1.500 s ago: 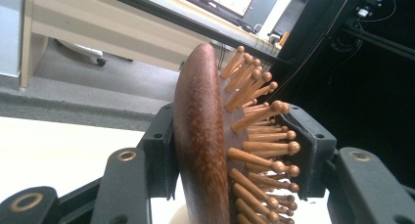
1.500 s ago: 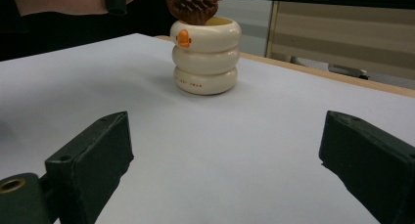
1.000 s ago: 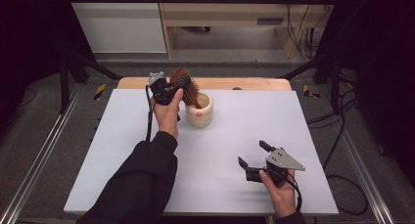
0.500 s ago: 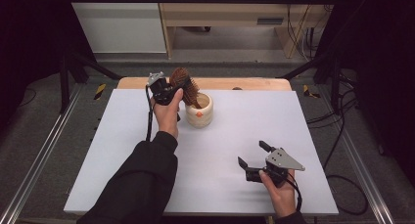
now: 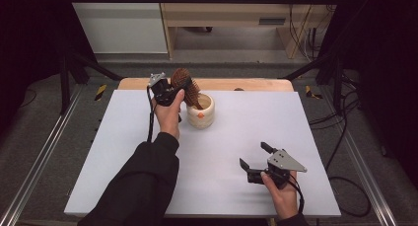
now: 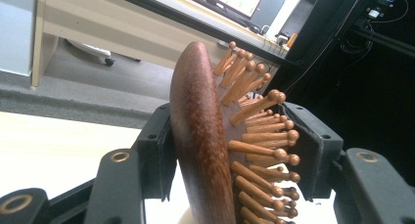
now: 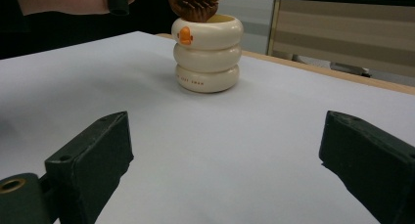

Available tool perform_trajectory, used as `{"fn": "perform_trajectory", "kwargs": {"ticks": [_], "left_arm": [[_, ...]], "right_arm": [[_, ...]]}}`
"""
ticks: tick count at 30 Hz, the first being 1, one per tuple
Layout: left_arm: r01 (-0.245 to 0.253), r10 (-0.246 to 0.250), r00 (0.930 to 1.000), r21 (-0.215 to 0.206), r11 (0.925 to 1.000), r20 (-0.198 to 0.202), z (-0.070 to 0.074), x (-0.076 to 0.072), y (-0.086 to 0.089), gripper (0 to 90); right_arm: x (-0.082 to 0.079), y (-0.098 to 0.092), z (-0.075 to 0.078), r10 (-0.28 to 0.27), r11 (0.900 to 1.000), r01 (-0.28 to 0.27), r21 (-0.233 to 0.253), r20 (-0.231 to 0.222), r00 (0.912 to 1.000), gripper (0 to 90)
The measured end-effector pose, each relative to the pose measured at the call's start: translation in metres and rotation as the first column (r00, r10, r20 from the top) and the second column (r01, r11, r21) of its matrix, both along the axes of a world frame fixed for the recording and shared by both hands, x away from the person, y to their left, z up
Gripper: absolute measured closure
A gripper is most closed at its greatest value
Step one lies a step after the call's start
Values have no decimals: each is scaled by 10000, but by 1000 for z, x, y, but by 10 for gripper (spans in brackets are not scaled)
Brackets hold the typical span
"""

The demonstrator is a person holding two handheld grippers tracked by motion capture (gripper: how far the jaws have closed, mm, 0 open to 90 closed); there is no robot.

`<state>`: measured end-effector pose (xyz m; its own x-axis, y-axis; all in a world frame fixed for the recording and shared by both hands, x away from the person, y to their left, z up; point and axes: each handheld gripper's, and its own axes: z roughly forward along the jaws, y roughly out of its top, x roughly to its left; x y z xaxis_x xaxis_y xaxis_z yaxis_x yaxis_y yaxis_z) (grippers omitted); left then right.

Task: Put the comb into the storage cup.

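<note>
Left hand-held gripper (image 5: 173,91) is clamped on the head of the wooden hairbrush (image 5: 183,83), at the far-left part of the worktop (image 5: 256,122), about 11 o'clock from centre. In the left gripper view the pads squeeze the brush head across its thickness: one on the smooth brown back, the other against the pin side.

Key relation: the ribbed cream cup (image 5: 202,111) sits just beside the left hand-held gripper, at roughly 4 o'clock from it in the high view. The brush's long axis runs down and to the right from the clamped head, tilted rather than upright, with the handle end dropping inside the cup's rim. Can't tell whether the handle touches the bottom; that's hidden by the cup wall.

Left hand is clearly the nearer one. Right hand-held gripper (image 5: 256,163) hangs near the front-right edge, about 5 o'clock, well apart from the cup, jaws spread and holding nothing. Its view looks across bare worktop to the cup (image 7: 207,53).

Looks: brush is dark reddish wood, oval head, ball-tipped wooden pins. Cup is three stacked rounded rings, glossy cream, small orange mark on the top ring, small print on the bottom ring, too small to read.

My read: brush is either going into or coming out of the cup; next move runs along that tilted axis.
</note>
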<state>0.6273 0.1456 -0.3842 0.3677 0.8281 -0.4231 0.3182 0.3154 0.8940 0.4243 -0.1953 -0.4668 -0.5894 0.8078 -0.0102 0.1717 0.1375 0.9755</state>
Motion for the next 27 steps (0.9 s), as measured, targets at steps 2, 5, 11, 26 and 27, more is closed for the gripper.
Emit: {"fn": "perform_trajectory", "kwargs": {"ticks": [2,5,11,26,27], "left_arm": [[-9,9,10000,20,10000,16,0,0,0,425],[1,-1,10000,10,10000,8,0,0,0,423],[25,-25,10000,-20,10000,-12,-1,0,-1,417],[88,-89,9999,-85,9999,-69,-3,0,-1,364],[90,-90,9999,-88,9999,-71,-4,0,-1,363]], "right_arm": [[0,0,0,0,10000,0,1,-5,10000,58],[0,0,0,-8,10000,8,14,-3,10000,58],[0,0,0,-2,10000,2,8,-6,10000,58],[0,0,0,15,10000,-15,-5,-1,10000,58],[0,0,0,15,10000,-15,-18,-3,10000,58]]}}
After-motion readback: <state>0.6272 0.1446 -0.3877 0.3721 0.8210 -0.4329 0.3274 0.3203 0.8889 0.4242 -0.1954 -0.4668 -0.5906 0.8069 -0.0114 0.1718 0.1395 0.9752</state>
